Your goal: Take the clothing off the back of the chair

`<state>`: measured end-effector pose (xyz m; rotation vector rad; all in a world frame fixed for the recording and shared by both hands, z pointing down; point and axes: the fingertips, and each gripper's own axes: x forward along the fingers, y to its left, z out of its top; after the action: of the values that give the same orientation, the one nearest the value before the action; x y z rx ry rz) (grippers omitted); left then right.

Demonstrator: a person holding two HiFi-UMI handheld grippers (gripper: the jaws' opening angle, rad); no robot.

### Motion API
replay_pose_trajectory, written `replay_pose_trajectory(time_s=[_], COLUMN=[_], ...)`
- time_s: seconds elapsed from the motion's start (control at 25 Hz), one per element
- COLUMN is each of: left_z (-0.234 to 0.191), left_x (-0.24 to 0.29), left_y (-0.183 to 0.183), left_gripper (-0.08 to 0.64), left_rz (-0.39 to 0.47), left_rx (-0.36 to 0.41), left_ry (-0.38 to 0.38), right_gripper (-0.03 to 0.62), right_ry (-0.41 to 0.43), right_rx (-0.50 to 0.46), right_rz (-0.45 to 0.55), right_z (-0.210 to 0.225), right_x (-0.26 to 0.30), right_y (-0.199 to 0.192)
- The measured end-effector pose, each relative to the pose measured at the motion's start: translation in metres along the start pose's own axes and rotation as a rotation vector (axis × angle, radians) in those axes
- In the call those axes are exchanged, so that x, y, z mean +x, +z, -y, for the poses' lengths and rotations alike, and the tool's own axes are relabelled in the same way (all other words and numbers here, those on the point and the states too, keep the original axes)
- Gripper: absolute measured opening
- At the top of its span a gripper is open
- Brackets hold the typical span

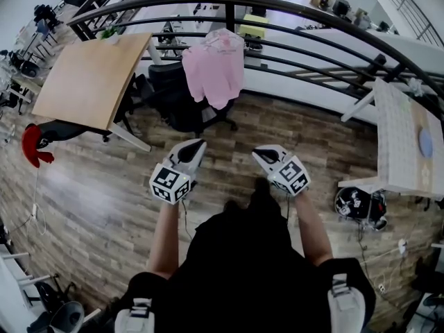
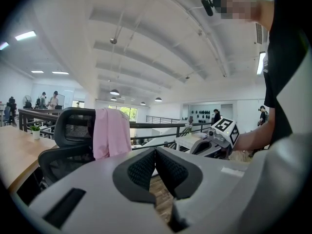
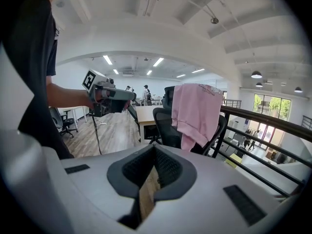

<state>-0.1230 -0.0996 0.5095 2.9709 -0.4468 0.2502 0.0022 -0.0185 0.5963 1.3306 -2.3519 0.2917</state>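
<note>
A pink garment (image 1: 215,68) hangs over the back of a black office chair (image 1: 177,96) beside the railing. It also shows as the pink garment (image 2: 111,132) in the left gripper view and the pink garment (image 3: 196,112) in the right gripper view. My left gripper (image 1: 199,145) and right gripper (image 1: 257,154) are held side by side over the wooden floor, short of the chair and apart from the cloth. Both are shut with nothing between the jaws. The left gripper (image 2: 155,152) and right gripper (image 3: 154,150) point toward the chair.
A curved black railing (image 1: 291,47) runs behind the chair. A light wooden desk (image 1: 90,78) stands to the chair's left, and a white table (image 1: 402,137) is at the right. Cables and a black device (image 1: 359,205) lie on the floor at the right.
</note>
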Motion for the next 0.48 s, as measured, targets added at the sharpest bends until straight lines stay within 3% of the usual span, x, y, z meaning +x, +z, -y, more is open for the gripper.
replay_pose_trajectory(time_s=[0.48], left_z=[-0.033], left_x=[0.047], left_y=[0.018], left_gripper=[0.003], left_rz=[0.019], left_rx=[-0.016], left_ry=[0.096], right_gripper=[0.000], right_ry=[0.069], right_rx=[-0.047], right_rz=[-0.009], right_z=[0.072], right_x=[0.015], right_y=[0.016])
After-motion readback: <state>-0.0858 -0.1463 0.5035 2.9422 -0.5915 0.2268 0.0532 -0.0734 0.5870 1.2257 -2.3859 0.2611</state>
